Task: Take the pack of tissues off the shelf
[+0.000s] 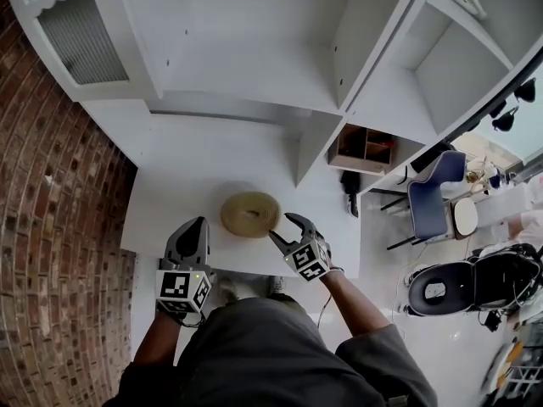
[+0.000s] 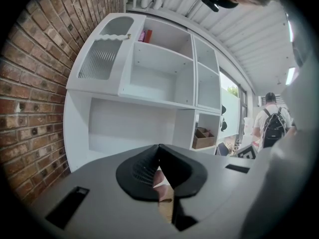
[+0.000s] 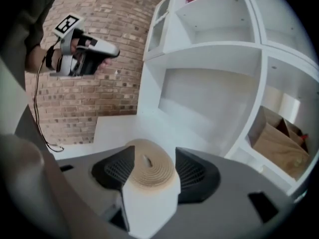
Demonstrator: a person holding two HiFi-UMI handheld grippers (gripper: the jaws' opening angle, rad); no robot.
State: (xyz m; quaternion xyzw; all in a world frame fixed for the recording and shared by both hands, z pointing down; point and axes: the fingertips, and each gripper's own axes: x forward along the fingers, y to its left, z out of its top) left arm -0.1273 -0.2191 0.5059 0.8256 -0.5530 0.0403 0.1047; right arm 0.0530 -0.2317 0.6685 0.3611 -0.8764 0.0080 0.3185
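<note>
Beige roll (image 1: 250, 214) lying flat on white counter (image 1: 187, 168), near the middle of its front edge, right gripper (image 1: 281, 225) just beside it on the right, jaws apart, gripping nothing, left gripper (image 1: 197, 224) above the front edge, jaws closed, brick wall (image 1: 51, 185) at left.

Shelf unit (image 1: 254, 66): top cut off at 12 o'clock, head view. Small pink-red item (image 2: 146, 35) on top shelf, 11 o'clock, left gripper view: too small to identify. Pinkish-tan patch (image 2: 162, 183) in slit under left gripper's (image 2: 159, 147) meeting jaws: unclear. Cardboard box (image 1: 365, 148): contents unreadable. Table (image 1: 170, 193): near edge hidden behind person's torso (image 1: 271, 354), 6 o'clock.
</note>
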